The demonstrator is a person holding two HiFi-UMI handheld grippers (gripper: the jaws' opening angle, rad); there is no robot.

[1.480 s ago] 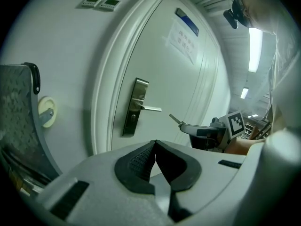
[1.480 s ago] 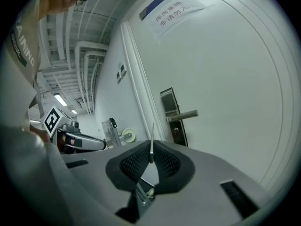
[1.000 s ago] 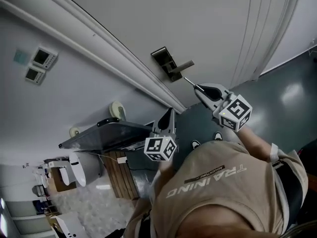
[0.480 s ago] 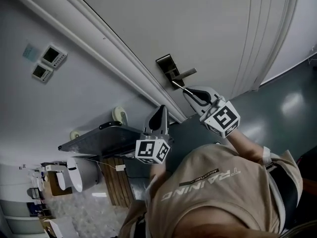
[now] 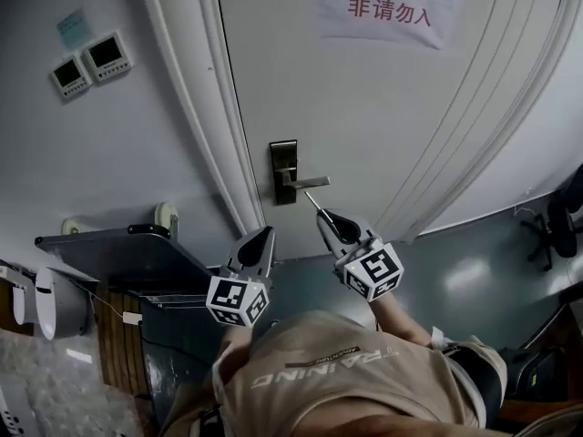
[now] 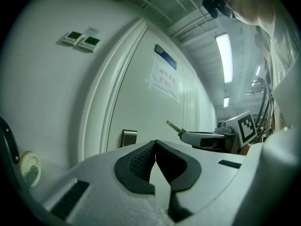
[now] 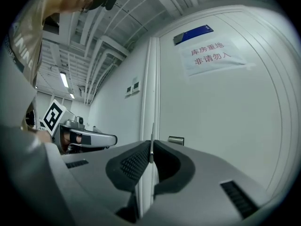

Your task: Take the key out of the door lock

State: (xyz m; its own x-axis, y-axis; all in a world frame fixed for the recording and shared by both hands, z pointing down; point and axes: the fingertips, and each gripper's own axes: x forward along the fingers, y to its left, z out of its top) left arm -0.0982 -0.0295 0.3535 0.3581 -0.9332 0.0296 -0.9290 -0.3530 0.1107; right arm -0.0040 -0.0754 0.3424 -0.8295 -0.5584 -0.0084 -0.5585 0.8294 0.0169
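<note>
A thin metal key [image 5: 312, 200] sticks out from my right gripper [image 5: 325, 217], which is shut on it, a short way below and right of the dark lock plate [image 5: 283, 171] with its lever handle [image 5: 306, 181]. The key's blade is free of the plate. It stands edge-on between the dark pads in the right gripper view, key [image 7: 151, 142]. My left gripper [image 5: 263, 235] hangs lower left of the lock, shut with nothing in it; its pads [image 6: 141, 164] meet. From there I see the lock plate [image 6: 128, 137] and the key [image 6: 172, 125].
The pale door [image 5: 383, 126] carries a paper notice [image 5: 387, 3] with red print. Two wall control panels [image 5: 89, 62] sit left of the door frame [image 5: 219, 107]. A dark table top [image 5: 118, 248] juts out at lower left, and a chair [image 5: 556, 221] stands at far right.
The view has swung so the door now stands upright with the notice in sight. Both grippers sit lower in view; the key tip has drawn away from the lock plate.
</note>
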